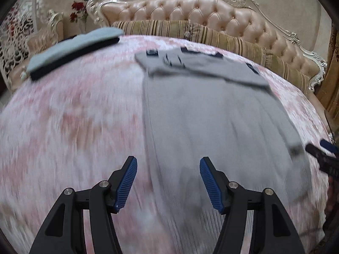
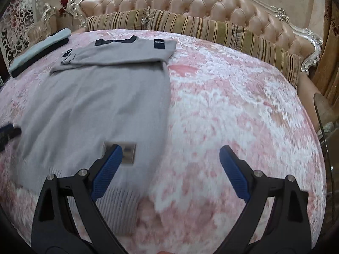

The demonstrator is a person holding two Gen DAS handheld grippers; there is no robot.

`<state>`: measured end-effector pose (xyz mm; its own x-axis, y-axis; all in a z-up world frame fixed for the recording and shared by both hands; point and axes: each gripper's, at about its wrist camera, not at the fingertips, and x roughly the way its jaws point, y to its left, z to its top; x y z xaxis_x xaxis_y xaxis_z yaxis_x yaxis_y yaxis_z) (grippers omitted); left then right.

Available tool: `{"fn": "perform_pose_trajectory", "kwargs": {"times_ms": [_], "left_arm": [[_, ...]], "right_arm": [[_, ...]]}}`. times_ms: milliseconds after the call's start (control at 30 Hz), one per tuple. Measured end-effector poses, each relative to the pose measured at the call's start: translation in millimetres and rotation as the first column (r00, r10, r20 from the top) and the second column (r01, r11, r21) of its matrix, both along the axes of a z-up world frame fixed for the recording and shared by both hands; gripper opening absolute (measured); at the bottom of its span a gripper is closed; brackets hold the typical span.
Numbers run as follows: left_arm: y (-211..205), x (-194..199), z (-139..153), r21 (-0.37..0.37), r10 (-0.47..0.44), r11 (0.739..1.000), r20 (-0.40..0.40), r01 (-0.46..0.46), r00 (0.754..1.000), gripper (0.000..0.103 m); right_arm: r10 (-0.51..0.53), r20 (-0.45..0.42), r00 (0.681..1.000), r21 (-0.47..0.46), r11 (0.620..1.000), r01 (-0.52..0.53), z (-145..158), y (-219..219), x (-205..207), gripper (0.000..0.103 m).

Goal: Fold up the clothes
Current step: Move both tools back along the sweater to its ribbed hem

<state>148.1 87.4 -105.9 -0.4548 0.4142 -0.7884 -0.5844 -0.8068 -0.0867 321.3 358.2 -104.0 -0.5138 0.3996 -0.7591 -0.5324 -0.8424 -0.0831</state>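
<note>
A grey knit sweater (image 1: 211, 114) (image 2: 95, 97) lies flat on the pink and white bedspread, its sleeves folded across the chest near the dark-trimmed collar (image 2: 115, 40). My left gripper (image 1: 168, 163) hovers open above the sweater's left side near the ribbed hem, nothing between its blue pads. My right gripper (image 2: 170, 150) is open over the sweater's right edge; its left finger (image 2: 110, 165) crosses a small label patch (image 2: 127, 152). Each gripper's tip shows at the other view's edge: the right gripper (image 1: 322, 154) and the left gripper (image 2: 8, 133).
A folded light-blue and dark garment (image 1: 74, 50) (image 2: 40, 48) rests at the bed's far left. Striped bolster pillows (image 2: 190, 29) line a tufted pink headboard (image 1: 190, 14). Bare bedspread (image 2: 233, 105) stretches to the right of the sweater. Red flowers (image 1: 79, 10) stand at the back left.
</note>
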Motion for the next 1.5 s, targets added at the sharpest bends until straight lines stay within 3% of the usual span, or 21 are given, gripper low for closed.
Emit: {"fn": "perform_pose_trajectory", "kwargs": {"times_ms": [267,1500], "left_arm": [[-18,41,-2,-0.044,0.009,0.999,0.002,-0.009,1.000,0.061],[-20,45,-7,-0.068,0.010,0.998,0.003,-0.009,1.000,0.061]], "right_arm": [[0.001,-0.003,1.000,-0.010,1.000,-0.001,-3,-8,19,0.093],[0.002,0.028,1.000,-0.025,1.000,-0.001,-16,-13,24,0.093]]}}
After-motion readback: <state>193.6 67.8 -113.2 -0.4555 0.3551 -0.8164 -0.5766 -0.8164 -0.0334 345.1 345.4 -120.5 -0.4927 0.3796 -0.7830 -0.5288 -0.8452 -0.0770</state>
